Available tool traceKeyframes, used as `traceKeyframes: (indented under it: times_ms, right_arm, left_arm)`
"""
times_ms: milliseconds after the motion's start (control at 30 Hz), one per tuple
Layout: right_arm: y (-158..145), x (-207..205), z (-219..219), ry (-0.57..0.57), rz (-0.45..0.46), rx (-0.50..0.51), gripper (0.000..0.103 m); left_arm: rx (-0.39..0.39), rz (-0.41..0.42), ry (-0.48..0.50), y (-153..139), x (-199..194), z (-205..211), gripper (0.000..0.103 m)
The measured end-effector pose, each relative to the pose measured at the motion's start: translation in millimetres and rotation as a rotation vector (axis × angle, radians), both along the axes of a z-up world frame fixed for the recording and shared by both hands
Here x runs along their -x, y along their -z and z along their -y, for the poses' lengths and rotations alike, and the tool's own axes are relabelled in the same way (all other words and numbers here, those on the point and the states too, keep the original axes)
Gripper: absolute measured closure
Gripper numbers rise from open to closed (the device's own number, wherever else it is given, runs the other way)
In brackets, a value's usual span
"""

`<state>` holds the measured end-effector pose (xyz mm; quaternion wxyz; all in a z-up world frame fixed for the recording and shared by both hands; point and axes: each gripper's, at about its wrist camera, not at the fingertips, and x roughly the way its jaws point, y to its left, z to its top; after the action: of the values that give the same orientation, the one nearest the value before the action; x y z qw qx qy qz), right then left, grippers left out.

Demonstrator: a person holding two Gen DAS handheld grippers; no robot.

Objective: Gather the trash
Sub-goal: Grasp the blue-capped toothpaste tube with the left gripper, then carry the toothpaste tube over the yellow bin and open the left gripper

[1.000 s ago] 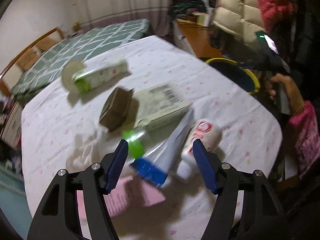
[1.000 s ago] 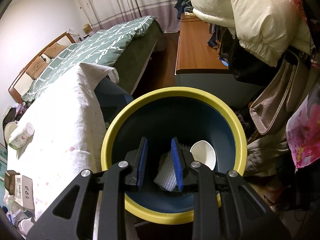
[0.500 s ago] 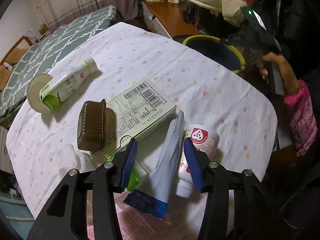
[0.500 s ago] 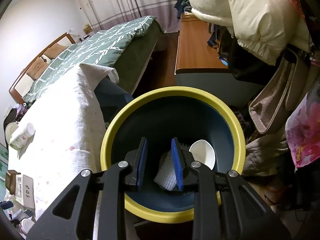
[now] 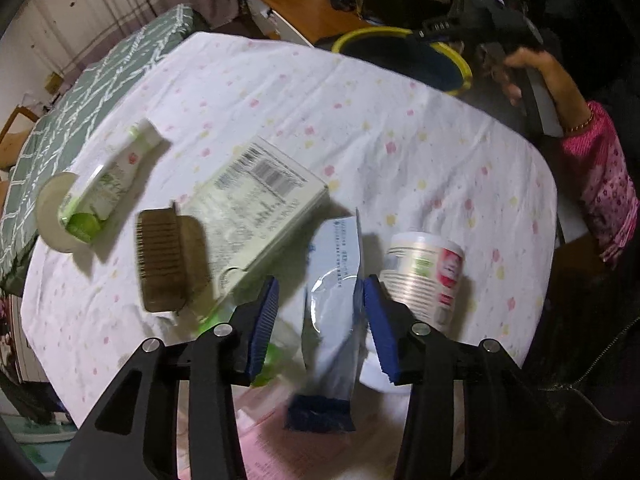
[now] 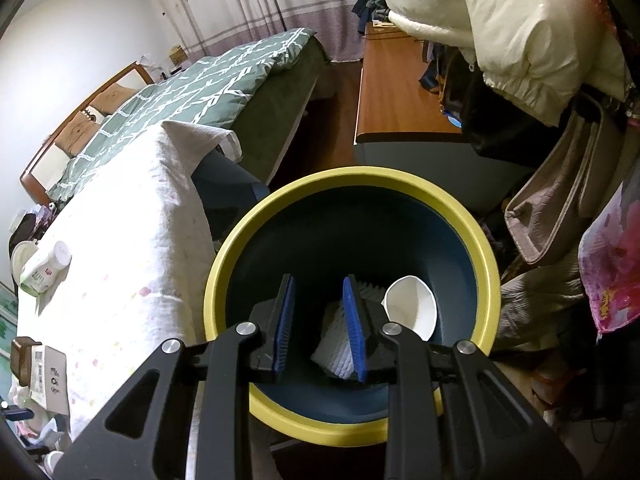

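Observation:
On the flowered tablecloth [image 5: 360, 112] lies a pale blue tube [image 5: 334, 312] with a dark blue end. My left gripper [image 5: 322, 324] points down over it with the tube between its closing jaws. The right pad is at the tube's edge and a gap shows at the left pad. Around the tube lie a white barcoded box [image 5: 256, 200], a brown tray [image 5: 168, 260], a white jar with a red label [image 5: 424, 272] and a green-and-white bottle [image 5: 108, 176]. My right gripper [image 6: 318, 320] hangs over the yellow-rimmed bin [image 6: 224, 280], its jaws slightly apart with nothing between them.
The bin holds a white foam net [image 6: 332, 352] and a white cup [image 6: 408, 308]. The bin [image 5: 460, 64] stands just past the table's far edge, beside a person's pink sleeve [image 5: 600, 184]. A bed [image 6: 208, 80], a wooden desk [image 6: 400, 92] and hanging coats [image 6: 520, 24] surround it.
My left gripper sank toward the table and rolled, and its jaws narrowed around the pale blue tube. The right gripper has stayed still over the bin.

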<state>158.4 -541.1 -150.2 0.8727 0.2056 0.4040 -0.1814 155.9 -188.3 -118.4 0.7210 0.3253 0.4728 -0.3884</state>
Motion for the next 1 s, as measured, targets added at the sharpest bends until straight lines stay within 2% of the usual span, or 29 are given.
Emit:
traceKeyframes:
  times_ms: [167,367,467,633,733,1000]
  right_arm:
    - [0,1,0,-0.005,0.000,0.001,0.079]
    - [-1,4,-3,-0.010,0.008,-0.015,0.079]
    - [-7,8,-4,-0.015,0.024,-0.033,0.079]
    - [-27,18,-6,-0.013,0.059,-0.025,0.079]
    - [-36,22,-6,-0.014,0.072,-0.015,0.075]
    - [-38,25,6,-0.002,0.064,-0.001,0.072]
  left_arm:
    - [-0.047,-0.021,-0.002,15,1,10,0.068]
    - [-0.033,-0.033,-0.081,13,-6,9,0.073]
    - [-0.010,-0.030,-0.099,8,-4,8,0.075]
    - [0.085,-0.039,-0.118,-15,-2,2,0.077]
    - [0.122,-0.046,-0.126,-25,-3,-1,0.077]
    - [0.190,-0.043,-0.141,-50,-16,12,0.077]
